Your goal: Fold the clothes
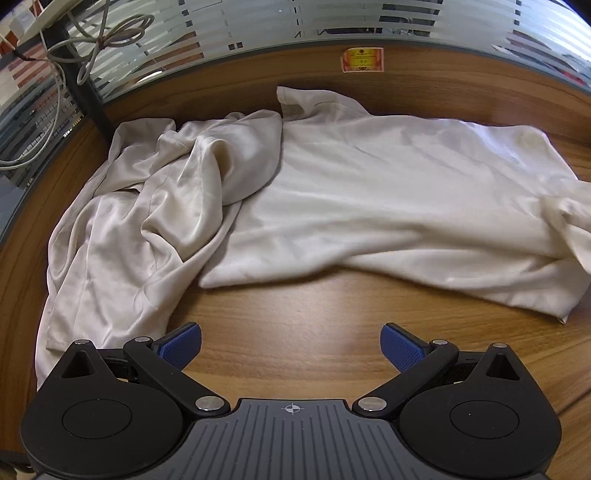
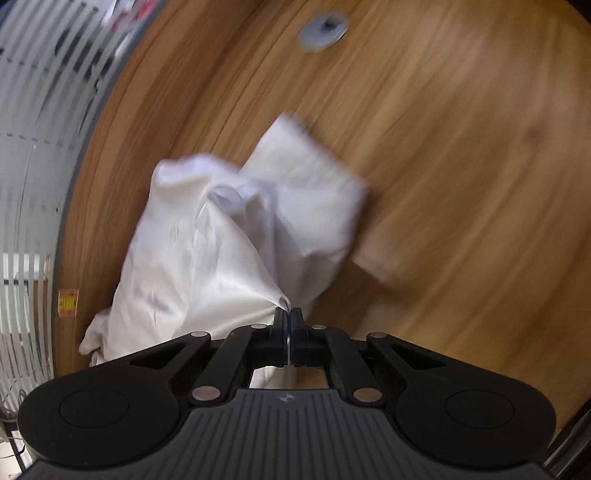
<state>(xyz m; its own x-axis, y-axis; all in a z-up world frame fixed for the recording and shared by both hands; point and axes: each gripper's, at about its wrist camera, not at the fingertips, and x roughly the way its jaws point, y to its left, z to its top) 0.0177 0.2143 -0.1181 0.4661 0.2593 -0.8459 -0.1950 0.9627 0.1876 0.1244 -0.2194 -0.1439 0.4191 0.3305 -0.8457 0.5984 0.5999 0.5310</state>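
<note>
Garment (image 2: pixel 221 236) motion-blurred; sticker (image 1: pixel 362 59) print illegible

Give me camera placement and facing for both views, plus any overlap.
Left wrist: rides the left gripper, angled down over the wooden table at the white garment; open blue-padded fingers show, nothing between them.
Right wrist: rides the right gripper, angled down at the table; its shut black fingers pinch a fold of the garment, image motion-blurred.
Shared: garment, table, striped glass partition, orange sticker.

The garment (image 1: pixel 369 192) is cream cloth with a soft satin sheen (creased at 9 o'clock); the table (image 1: pixel 295 332) is smooth wood-grain laminate; the left gripper (image 1: pixel 291 347) has matt black plastic arms and textured blue pads.
</note>
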